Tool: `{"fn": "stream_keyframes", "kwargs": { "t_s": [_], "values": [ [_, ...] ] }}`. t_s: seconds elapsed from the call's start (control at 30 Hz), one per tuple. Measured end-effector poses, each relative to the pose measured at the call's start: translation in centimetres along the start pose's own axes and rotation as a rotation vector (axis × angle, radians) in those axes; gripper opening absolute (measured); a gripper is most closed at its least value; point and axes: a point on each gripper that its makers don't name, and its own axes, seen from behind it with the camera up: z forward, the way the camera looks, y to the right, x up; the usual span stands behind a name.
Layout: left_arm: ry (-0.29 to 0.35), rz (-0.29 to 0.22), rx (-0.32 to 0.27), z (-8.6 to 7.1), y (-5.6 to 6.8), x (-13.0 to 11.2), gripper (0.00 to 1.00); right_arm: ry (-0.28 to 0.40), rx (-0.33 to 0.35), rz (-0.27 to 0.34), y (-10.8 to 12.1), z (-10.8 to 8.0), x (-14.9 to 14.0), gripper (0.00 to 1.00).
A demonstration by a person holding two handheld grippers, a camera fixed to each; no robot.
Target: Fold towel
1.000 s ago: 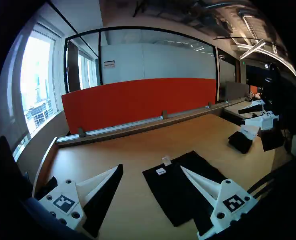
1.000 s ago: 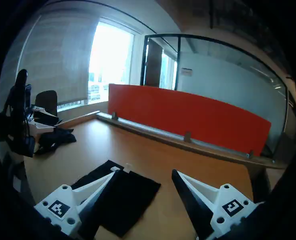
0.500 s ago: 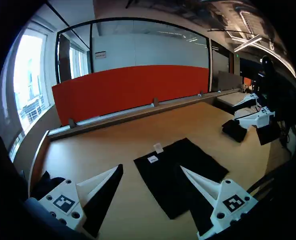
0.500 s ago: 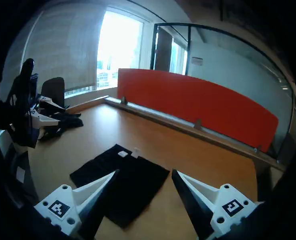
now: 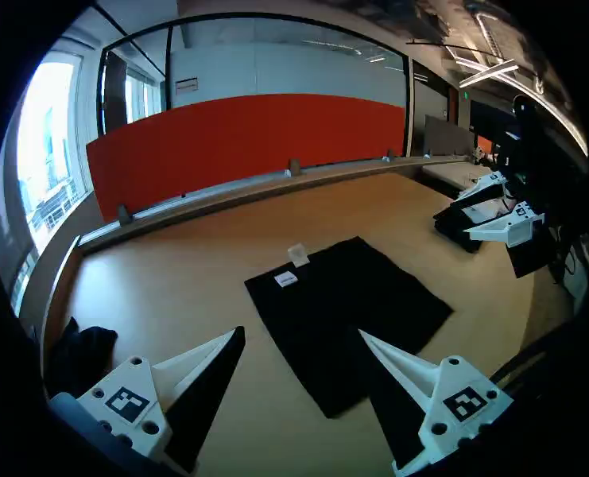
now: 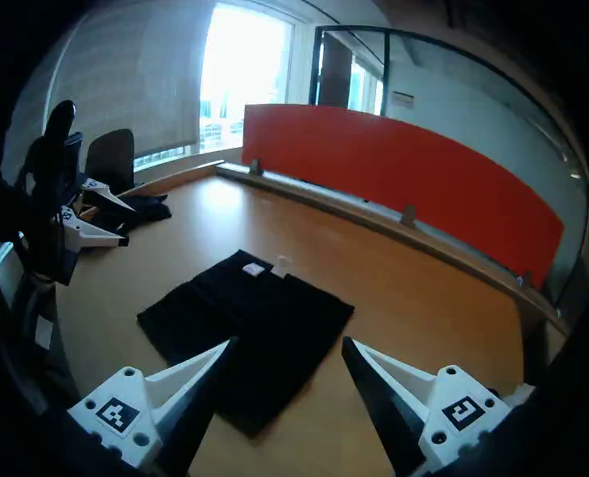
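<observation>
Left gripper (image 5: 300,331) and right gripper (image 6: 288,340) both hang spread wide and empty, tilted down over the table. Their fingers are white wedges with black inner faces. The towel (image 5: 350,294), black, soft and matte, lies flat as a rough rectangle on the smooth wooden table (image 5: 175,262), with small white tags (image 5: 285,278) at its far edge.

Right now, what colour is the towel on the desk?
Black towel, clearest in the right gripper view.
</observation>
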Motion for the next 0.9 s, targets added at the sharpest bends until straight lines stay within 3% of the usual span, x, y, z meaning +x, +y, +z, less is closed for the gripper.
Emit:
{"fn": "stream_keyframes", "kwargs": {
  "t_s": [0.67, 0.9],
  "values": [
    [-0.158, 0.046, -0.06, 3.6, 1.9, -8.1, 0.95, -0.147, 0.044, -0.004, -2.6, 3.2, -8.2, 1.0],
    [-0.214, 0.037, -0.08, 4.5, 2.3, -10.4, 0.94, -0.209, 0.059, -0.019, -3.0, 3.5, -11.1, 1.0]
  ]
}}
